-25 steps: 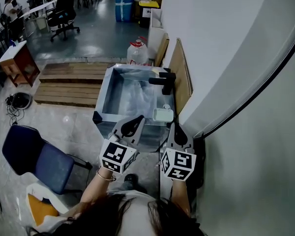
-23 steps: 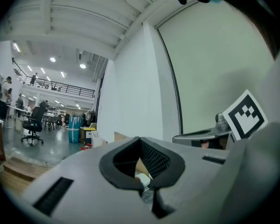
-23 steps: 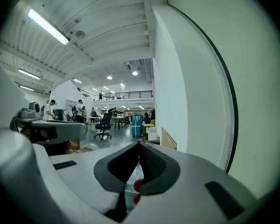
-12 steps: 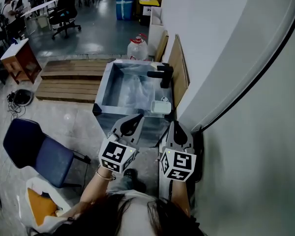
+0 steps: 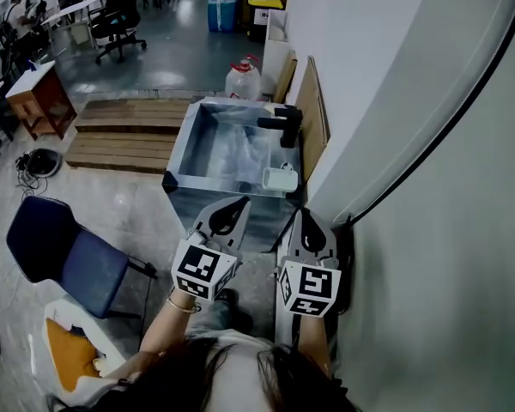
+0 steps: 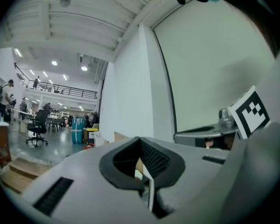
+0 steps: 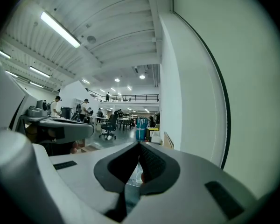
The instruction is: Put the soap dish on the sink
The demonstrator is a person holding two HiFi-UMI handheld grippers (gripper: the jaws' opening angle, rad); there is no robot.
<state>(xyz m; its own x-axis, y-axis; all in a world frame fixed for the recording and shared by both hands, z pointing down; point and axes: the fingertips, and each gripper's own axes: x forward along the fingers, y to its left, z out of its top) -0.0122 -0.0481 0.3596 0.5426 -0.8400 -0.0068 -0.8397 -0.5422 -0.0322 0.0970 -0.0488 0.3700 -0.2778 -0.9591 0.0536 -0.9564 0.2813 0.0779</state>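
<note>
The white soap dish point(image 5: 281, 178) rests on the near right corner of the metal sink point(image 5: 182, 157), in front of the black faucet point(image 5: 283, 124). My left gripper point(image 5: 239, 204) hangs in front of the sink's near edge, jaws shut and empty. To its right, my right gripper point(image 5: 308, 219) is held close to the wall, a short way back from the dish, also shut on nothing. In the left gripper view the left gripper point(image 6: 140, 143) shows its pads closed together. The right gripper point(image 7: 139, 147) looks the same in its own view.
A white wall point(image 5: 395, 127) runs close along the right. A wooden board point(image 5: 313, 114) leans behind the sink, with a water jug point(image 5: 244, 79) beyond it. Wooden pallets point(image 5: 120, 136) lie to the left, and a blue chair point(image 5: 64, 260) stands at the near left.
Both grippers have drawn back from the sink toward the person. The gap between the right gripper and the soap dish has widened, while the dish stays on the sink corner.
</note>
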